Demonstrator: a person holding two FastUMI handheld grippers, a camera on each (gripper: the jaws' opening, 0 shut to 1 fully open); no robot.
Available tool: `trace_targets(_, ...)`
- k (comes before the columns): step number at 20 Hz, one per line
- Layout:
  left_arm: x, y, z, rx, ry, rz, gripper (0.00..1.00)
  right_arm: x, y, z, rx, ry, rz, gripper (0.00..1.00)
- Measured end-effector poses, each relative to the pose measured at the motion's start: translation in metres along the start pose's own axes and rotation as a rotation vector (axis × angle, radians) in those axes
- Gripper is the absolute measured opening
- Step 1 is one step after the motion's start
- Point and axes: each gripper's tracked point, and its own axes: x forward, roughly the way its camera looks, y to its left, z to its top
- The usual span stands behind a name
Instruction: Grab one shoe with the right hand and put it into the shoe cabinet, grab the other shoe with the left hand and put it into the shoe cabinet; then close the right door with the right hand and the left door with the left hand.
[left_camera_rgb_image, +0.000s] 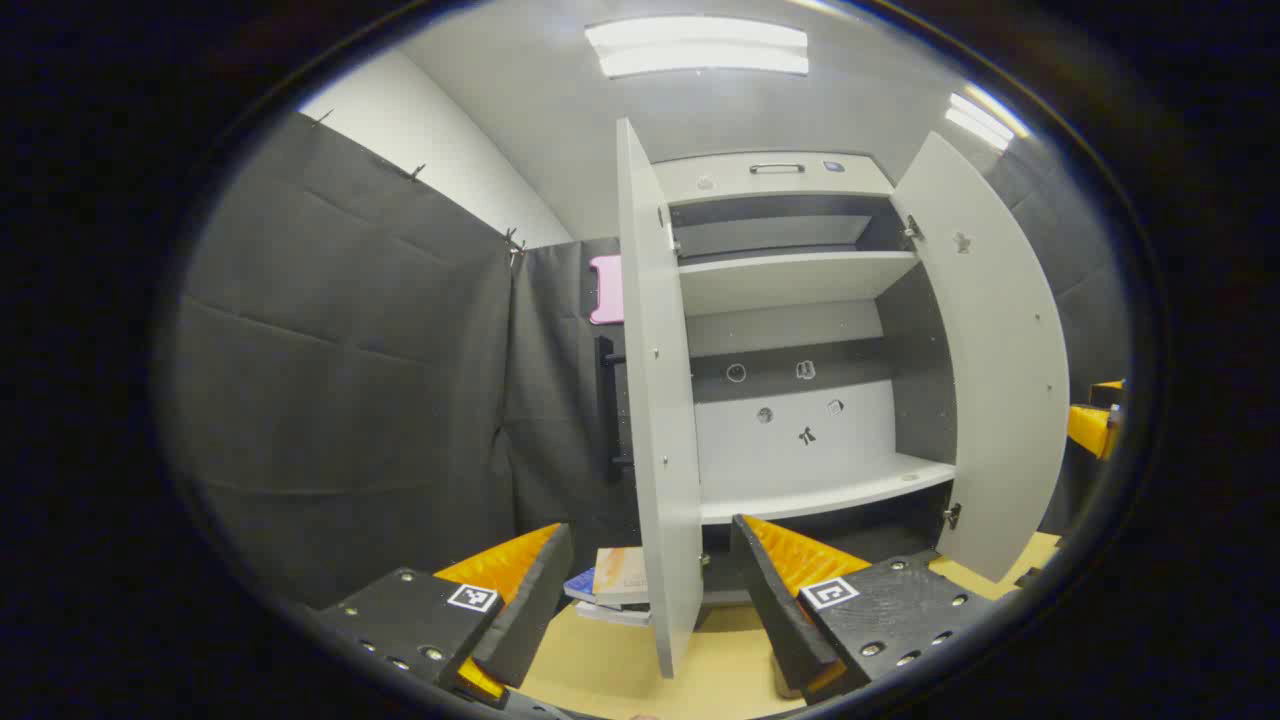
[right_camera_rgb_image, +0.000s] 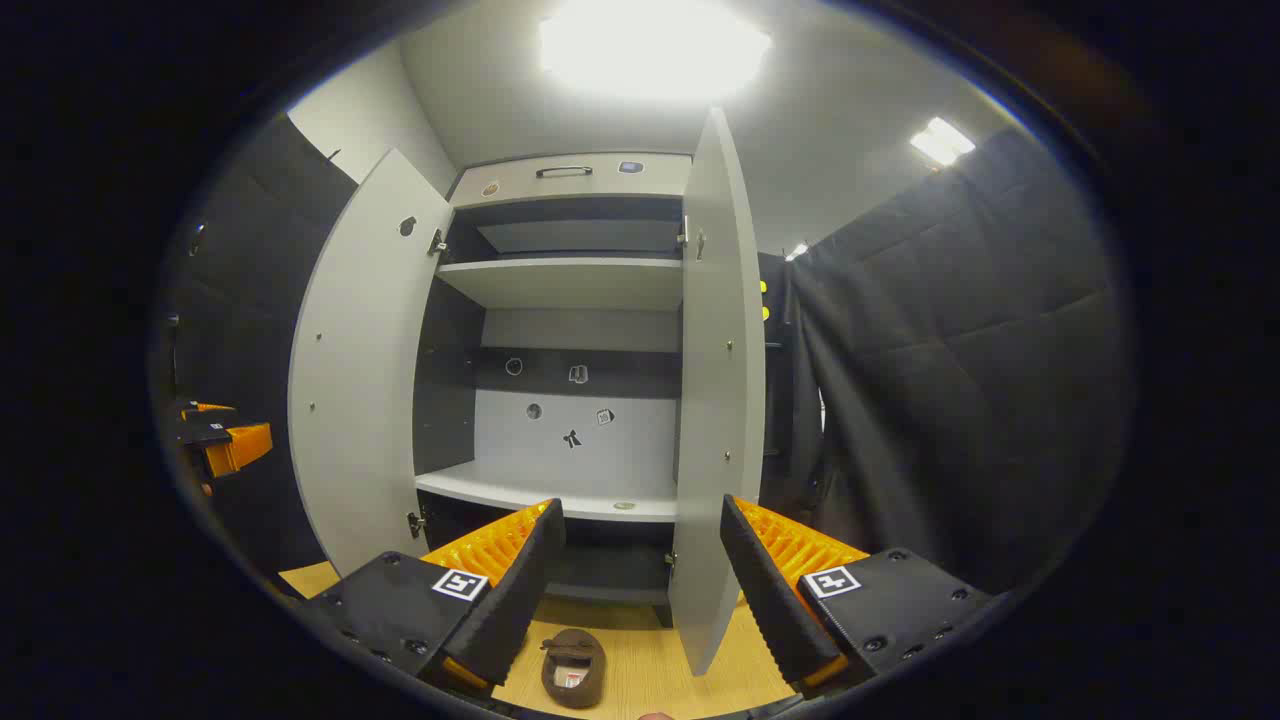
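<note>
The grey shoe cabinet (left_camera_rgb_image: 800, 300) stands ahead with both doors swung open. In the left gripper view its left door (left_camera_rgb_image: 655, 400) is edge-on just past my left gripper (left_camera_rgb_image: 650, 540), which is open and holds nothing. The right door (left_camera_rgb_image: 1000, 380) hangs wide. In the right gripper view a brown shoe (right_camera_rgb_image: 573, 665) lies on the wooden floor (right_camera_rgb_image: 640, 680), low between the fingers of my open right gripper (right_camera_rgb_image: 640, 515). Just right of that gripper's midline stands the right door (right_camera_rgb_image: 720, 400), edge-on, and the left door (right_camera_rgb_image: 360, 380) is at the left.
A small stack of books (left_camera_rgb_image: 620, 580) lies on the floor by the left door's foot. Black cloth walls (left_camera_rgb_image: 350, 380) close in both sides. The other gripper (left_camera_rgb_image: 1095, 425) shows at the right edge of the left gripper view, and the left one (right_camera_rgb_image: 225, 440) at the left of the right gripper view.
</note>
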Motion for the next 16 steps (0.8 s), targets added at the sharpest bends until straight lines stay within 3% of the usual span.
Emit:
trace_targets(1, 0.000, -0.001, 0.000, 0.002, 0.000, 0.000, 0.93, 0.000, 0.001, 0.001, -0.002, 0.001, -0.003, 0.99)
trace_targets(4, 0.000, -0.001, 0.000, -0.008, -0.010, -0.006, 0.93, -0.002, 0.003, 0.004, -0.002, 0.000, -0.009, 0.94)
trace_targets(5, -0.001, 0.000, 0.000, -0.012, -0.010, -0.007, 0.93, -0.001, 0.002, 0.002, 0.001, 0.003, -0.008, 0.99)
trace_targets(11, 0.005, -0.004, 0.000, -0.002, -0.011, -0.009, 0.93, 0.001, 0.001, 0.003, 0.000, 0.011, -0.003, 0.99)
trace_targets(12, 0.004, -0.004, 0.000, -0.003, -0.013, -0.008, 0.93, 0.002, 0.000, 0.003, -0.001, 0.012, 0.001, 0.94)
trace_targets(14, 0.002, -0.007, 0.000, -0.002, -0.015, -0.006, 0.93, 0.002, 0.001, 0.003, -0.006, 0.012, 0.006, 0.99)
trace_targets(16, 0.002, -0.011, 0.001, 0.005, -0.018, -0.003, 0.93, 0.004, 0.002, 0.002, -0.004, 0.015, 0.017, 0.94)
